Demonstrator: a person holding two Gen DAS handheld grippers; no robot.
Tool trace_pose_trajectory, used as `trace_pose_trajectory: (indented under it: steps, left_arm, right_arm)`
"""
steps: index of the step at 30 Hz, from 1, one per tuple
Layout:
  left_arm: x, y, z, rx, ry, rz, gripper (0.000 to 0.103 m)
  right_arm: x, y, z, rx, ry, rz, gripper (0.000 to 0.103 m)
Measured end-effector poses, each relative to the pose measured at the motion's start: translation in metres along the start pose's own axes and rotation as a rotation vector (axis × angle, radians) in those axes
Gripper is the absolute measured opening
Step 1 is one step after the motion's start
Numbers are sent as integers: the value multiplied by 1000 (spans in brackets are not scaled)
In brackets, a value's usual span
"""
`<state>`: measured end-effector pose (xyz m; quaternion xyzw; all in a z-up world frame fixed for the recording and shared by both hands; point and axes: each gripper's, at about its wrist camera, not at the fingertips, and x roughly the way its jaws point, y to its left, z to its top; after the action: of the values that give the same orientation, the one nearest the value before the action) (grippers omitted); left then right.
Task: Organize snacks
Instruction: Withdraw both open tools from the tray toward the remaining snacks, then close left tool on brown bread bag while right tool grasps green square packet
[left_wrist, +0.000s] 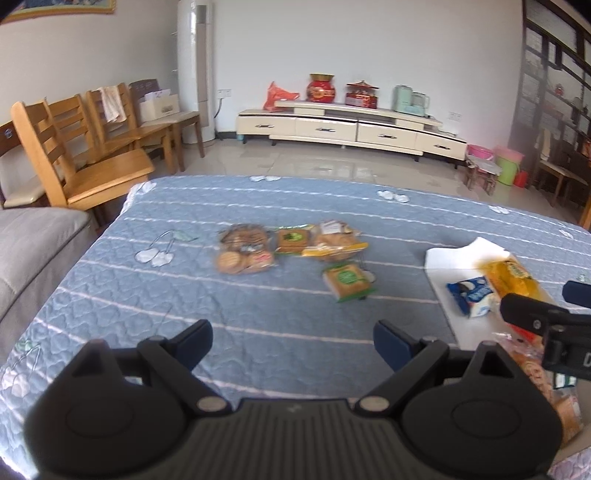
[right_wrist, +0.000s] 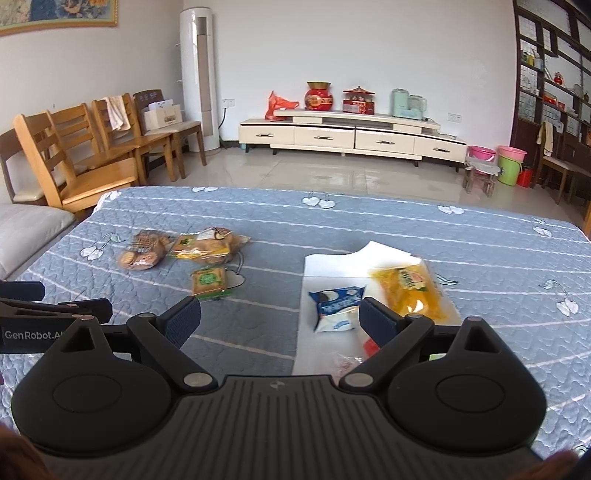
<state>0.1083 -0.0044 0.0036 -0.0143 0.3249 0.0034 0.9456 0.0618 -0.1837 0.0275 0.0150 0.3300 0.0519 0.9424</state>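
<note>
Snacks lie on a blue quilted table (left_wrist: 184, 295). A bag of round biscuits (left_wrist: 243, 249), a small green-labelled pack (left_wrist: 293, 239) and a bag of buns (left_wrist: 334, 242) lie together mid-table. A green-labelled cake pack (left_wrist: 347, 282) lies nearer. On a white sheet (right_wrist: 332, 264) at the right lie a blue-and-white cookie pack (right_wrist: 338, 304) and a yellow snack bag (right_wrist: 406, 291). My left gripper (left_wrist: 293, 345) is open and empty above the cloth. My right gripper (right_wrist: 280, 321) is open and empty, over the sheet's near left edge.
Wooden chairs (left_wrist: 85, 155) stand past the table's far left corner and a grey sofa (left_wrist: 33, 251) at the left. A cream TV cabinet (left_wrist: 347, 129) lines the far wall. More wrapped snacks (left_wrist: 546, 384) lie at the near right under the right gripper.
</note>
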Motion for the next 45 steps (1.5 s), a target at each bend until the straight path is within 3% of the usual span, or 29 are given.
trace_pose_trajectory:
  steps: [9,19,28,31,33,34,35,41,45]
  left_arm:
    - [39,31,17,-36,6,69,100]
    - [151,50,71,-68,95,131,102]
    - [223,49,84,-31,178,153,99]
    - [232,56,80,-45,184,110,81]
    - [229,58,75,-41,149,92,76]
    - [226,57,74,-26,136,74,66]
    - [222,56,72,-9,132,68,62]
    - [195,65,54,7,112,68,59]
    - [172,70,39,2,106,81,59]
  right_arm:
    - [22,13,5,-20,16,25,103]
    - [50,20,12,-33,27,43,103]
    - [111,30,28,-24,99,73,103]
    - [141,39,28,-21,144,94,103]
    - [163,43,27,-17,179,100,103]
    - [173,46,26,-13,195,106,103]
    - [182,48,24,-9,208,114,103]
    - [228,59,22,-31,275,108,103]
    - [238,71,21,-56,268,95,103]
